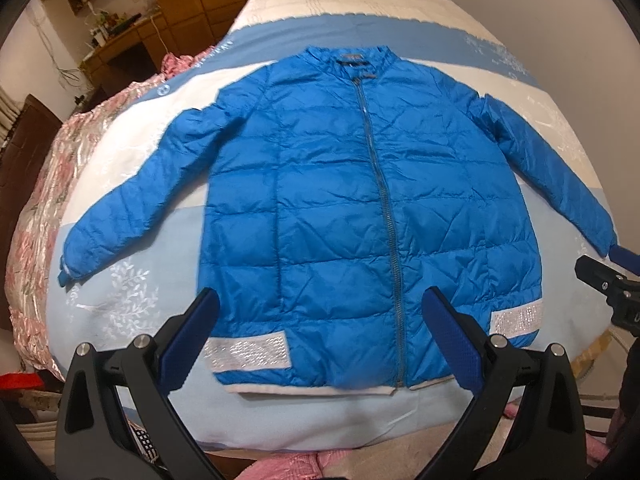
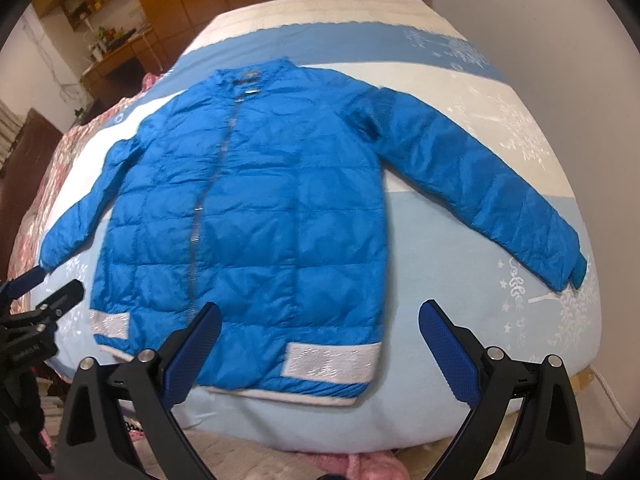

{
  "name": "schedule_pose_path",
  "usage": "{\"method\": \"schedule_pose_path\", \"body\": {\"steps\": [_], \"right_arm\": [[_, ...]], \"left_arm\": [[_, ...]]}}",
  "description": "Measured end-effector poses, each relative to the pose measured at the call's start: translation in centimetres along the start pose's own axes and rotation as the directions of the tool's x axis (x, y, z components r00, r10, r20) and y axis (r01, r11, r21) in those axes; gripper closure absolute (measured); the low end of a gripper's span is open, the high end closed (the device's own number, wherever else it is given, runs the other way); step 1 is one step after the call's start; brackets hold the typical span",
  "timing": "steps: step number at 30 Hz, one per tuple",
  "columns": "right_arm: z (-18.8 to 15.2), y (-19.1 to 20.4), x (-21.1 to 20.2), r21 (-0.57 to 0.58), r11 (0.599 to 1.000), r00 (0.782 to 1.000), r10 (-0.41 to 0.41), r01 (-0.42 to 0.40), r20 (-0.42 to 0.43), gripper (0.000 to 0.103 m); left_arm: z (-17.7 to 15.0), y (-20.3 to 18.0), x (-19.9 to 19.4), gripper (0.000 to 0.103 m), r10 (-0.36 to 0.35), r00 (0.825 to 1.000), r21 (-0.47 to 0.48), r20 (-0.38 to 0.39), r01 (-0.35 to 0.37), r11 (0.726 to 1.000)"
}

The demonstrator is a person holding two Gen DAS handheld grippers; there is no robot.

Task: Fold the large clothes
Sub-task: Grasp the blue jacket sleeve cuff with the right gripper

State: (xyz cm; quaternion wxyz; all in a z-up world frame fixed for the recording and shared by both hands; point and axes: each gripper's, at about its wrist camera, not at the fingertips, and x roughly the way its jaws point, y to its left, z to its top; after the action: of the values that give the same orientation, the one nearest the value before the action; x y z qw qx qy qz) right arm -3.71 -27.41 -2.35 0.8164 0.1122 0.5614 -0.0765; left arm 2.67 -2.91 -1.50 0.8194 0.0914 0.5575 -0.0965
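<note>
A bright blue quilted jacket (image 1: 352, 200) lies flat on the bed, front up, zipped, collar at the far end, both sleeves spread out to the sides. It has silver bands near the white hem. It also shows in the right wrist view (image 2: 256, 216). My left gripper (image 1: 320, 320) is open and empty, held above the hem near the zip's lower end. My right gripper (image 2: 320, 328) is open and empty above the hem's right part. The right gripper shows at the right edge of the left wrist view (image 1: 608, 276). The left gripper shows at the left edge of the right wrist view (image 2: 44, 296).
The bed (image 1: 400, 424) has a blue and white banded cover with leaf patterns. A pink floral quilt (image 1: 52, 184) is bunched along the bed's left side. Wooden desk and shelves (image 1: 116, 36) stand at the back left. A wall (image 2: 580, 40) runs along the right.
</note>
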Motion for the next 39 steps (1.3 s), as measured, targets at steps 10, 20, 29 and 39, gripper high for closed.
{"method": "schedule_pose_path", "body": {"steps": [10,20,29,39], "right_arm": [[-0.1,-21.2,4.1,0.487,0.863,0.991,0.121,-0.132,0.053,0.006],[-1.4,-38.6,6.7,0.721,0.687,0.996,0.072,-0.09,0.056,0.015],[-1.5,-43.1,11.5,0.729,0.667,0.982,0.187,-0.151,0.032,0.04],[-0.3,-42.9,10.6,0.718,0.629,0.952,0.253,-0.299,0.175,0.081]], "left_arm": [[6.6,-6.9,4.2,0.004,-0.114,0.992,0.117,0.06,0.107,0.987],[15.3,-16.9,10.3,0.004,-0.146,0.989,0.2,-0.025,0.148,0.968],[19.6,-21.0,16.1,0.009,-0.18,0.979,0.165,-0.094,0.194,0.967],[20.1,-21.0,22.2,0.031,-0.218,0.959,0.089,-0.182,0.237,0.967]]}}
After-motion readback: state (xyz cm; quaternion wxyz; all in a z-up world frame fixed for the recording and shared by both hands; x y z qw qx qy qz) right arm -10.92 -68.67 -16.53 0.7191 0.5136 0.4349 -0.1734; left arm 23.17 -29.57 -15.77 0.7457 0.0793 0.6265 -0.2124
